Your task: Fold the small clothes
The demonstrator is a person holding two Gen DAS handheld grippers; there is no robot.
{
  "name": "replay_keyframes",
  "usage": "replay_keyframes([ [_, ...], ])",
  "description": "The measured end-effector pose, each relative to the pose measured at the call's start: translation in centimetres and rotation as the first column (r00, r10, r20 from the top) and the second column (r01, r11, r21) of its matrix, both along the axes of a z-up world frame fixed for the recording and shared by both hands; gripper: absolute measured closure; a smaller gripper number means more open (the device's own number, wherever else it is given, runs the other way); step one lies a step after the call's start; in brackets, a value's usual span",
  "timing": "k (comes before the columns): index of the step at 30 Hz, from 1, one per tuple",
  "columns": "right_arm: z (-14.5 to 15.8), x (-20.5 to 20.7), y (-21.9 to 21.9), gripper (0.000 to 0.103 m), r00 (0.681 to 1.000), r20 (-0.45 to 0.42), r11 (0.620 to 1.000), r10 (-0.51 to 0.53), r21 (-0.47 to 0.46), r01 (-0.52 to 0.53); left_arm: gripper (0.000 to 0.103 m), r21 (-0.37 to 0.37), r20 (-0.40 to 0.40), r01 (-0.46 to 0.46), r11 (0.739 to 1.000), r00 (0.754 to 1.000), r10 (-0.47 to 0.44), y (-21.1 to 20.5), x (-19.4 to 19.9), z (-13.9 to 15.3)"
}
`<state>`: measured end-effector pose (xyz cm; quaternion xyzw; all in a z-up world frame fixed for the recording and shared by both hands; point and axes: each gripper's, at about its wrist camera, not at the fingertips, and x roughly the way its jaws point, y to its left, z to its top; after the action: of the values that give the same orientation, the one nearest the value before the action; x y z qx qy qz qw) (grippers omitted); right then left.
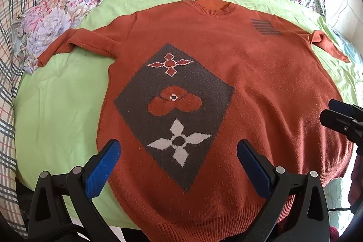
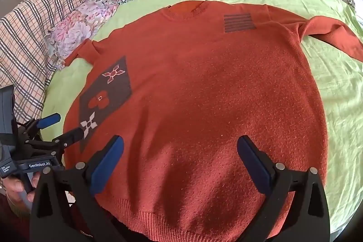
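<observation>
Fingers on both tools stand wide apart and hold nothing. Left gripper (image 1: 179, 151) hovers over the lower left part of the sweater (image 1: 226, 87), above the dark diamond patch (image 1: 174, 106); right gripper (image 2: 180, 149) hovers over the plain lower right part, near the ribbed hem (image 2: 181, 221).

From left to right, the sweater lies face up and flat on the green sheet (image 1: 59, 110), left sleeve (image 1: 77, 44) bent toward the floral pillow (image 1: 52, 22), collar (image 1: 213, 7) far from the cameras, right sleeve (image 2: 329, 35) trailing off right. Its long axis runs hem to collar, pointing away from the person; the sleeves spread crosswise.

Risks, as I judge them: thick knit could bunch if only one layer is pinched, and the loose sheet could get caught with it, dragging the fold crooked.
</observation>
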<state>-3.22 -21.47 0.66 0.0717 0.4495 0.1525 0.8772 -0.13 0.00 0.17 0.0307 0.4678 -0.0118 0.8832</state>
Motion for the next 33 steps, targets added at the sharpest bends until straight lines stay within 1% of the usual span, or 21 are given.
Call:
replay_keyframes([
  [5, 0.0, 0.1, 1.0, 0.003, 1.000, -0.011, 1.000, 0.018, -0.021, -0.018, 0.001, 0.008, -0.008, -0.003, 1.000, 1.000, 0.003, 0.0, -0.2, 0.1],
  [8, -0.1, 0.2, 0.1, 0.003, 1.000, -0.013, 0.999, 0.027, -0.022, -0.027, 0.001, 0.002, -0.013, -0.007, 1.000, 1.000, 0.007, 0.1, -0.2, 0.0],
  [12, -0.1, 0.3, -0.1, 0.003, 1.000, -0.016, 0.999, 0.026, -0.028, -0.027, 0.001, 0.019, -0.026, -0.007, 1.000, 1.000, 0.008, 0.0, -0.2, -0.2],
  [16, -0.2, 0.1, 0.1, 0.003, 1.000, -0.008, 1.000, 0.023, -0.022, -0.023, 0.001, 0.010, -0.011, -0.006, 1.000, 1.000, 0.006, 0.0, -0.1, -0.1],
  [23, 0.3, 0.0, 0.0, 0.003, 1.000, 0.005, 1.000, 0.016, -0.011, -0.016, 0.001, 0.033, -0.029, -0.002, 0.999, 1.000, 0.003, -0.2, -0.1, 0.4],
  [28, 0.8, -0.1, -0.1, 0.003, 1.000, 0.019, 1.000, 0.011, -0.003, -0.010, 0.001, 0.020, -0.027, 0.001, 1.000, 1.000, -0.001, -0.2, 0.1, 0.6],
  [32, 0.8, 0.2, -0.1, 0.003, 1.000, -0.009, 1.000, 0.010, -0.010, -0.010, 0.001, 0.022, -0.031, 0.005, 1.000, 1.000, -0.005, -0.3, 0.2, 0.5],
  [33, 0.8, 0.1, -0.1, 0.003, 1.000, 0.010, 1.000, 0.009, -0.008, -0.009, 0.001, 0.021, -0.030, 0.006, 1.000, 1.000, -0.005, -0.3, 0.3, 0.5],
])
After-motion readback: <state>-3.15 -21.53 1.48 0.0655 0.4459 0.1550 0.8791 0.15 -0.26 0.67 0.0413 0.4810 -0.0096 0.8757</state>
